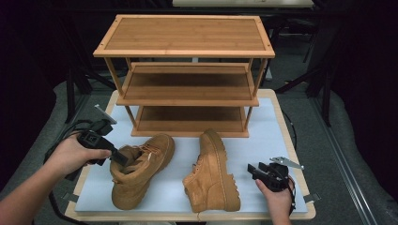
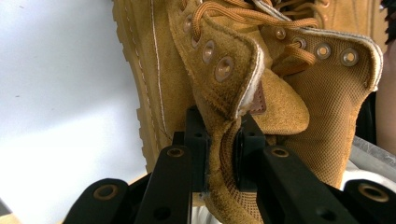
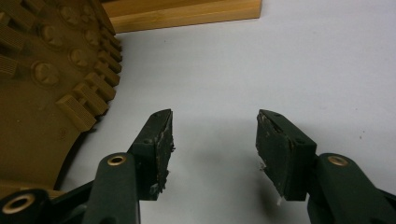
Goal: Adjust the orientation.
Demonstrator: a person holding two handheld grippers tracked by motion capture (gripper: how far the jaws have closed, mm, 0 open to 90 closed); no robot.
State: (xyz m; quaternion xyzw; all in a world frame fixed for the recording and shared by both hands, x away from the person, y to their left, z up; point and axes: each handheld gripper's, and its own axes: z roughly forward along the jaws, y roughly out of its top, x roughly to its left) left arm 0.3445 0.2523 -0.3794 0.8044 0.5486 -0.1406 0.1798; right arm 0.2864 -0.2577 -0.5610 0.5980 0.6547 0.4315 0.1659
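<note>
High view: left tongs [image 1: 121, 157] clamped on the collar of the left boot [image 1: 138, 168] near the bench's [image 1: 272, 136] front-left corner, other boot [image 1: 211, 173] tipped on its side mid-front. Shoe rack [image 1: 187, 75] at the back edge, shelves bare, so probably nothing shelved yet.

Left gripper view: jaws pinching boot collar [image 2: 219, 154].

Right gripper view: right tongs [image 3: 215, 144] wide apart, holding nothing, boot sole [image 3: 42, 93] just beside, open bench ahead.
</note>
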